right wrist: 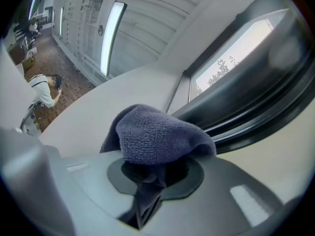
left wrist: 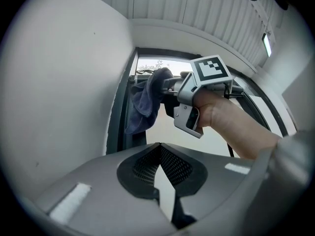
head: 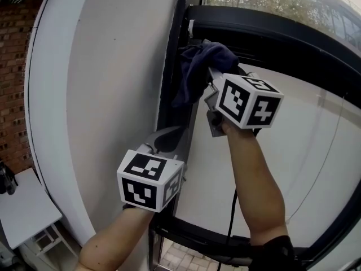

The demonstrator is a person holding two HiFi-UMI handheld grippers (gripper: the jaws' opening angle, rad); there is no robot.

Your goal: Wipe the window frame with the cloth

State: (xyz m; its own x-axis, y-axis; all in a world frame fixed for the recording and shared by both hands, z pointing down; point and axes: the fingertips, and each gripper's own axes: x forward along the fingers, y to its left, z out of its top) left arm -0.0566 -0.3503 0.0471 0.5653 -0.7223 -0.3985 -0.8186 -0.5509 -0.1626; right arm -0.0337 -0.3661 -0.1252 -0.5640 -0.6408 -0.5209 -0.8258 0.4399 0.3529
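Observation:
The dark blue cloth [head: 200,66] [left wrist: 147,97] [right wrist: 157,132] is bunched against the upper left corner of the black window frame [head: 169,95] [left wrist: 120,122] [right wrist: 236,107]. My right gripper [head: 210,76] [left wrist: 170,85] [right wrist: 155,173] is shut on the cloth, which drapes over its jaw tips and hangs down along the frame's upright. Below it, beside the same upright, my left gripper [head: 169,135] [left wrist: 160,146] is shut with nothing in it, apart from the frame and the cloth.
A white wall [head: 101,95] runs along the left of the frame, with a brick wall [head: 14,66] and a small white table [head: 25,208] further left. The glass pane [head: 299,151] fills the right. A black cable [head: 232,208] hangs by my right forearm. A person [right wrist: 44,90] stands far below.

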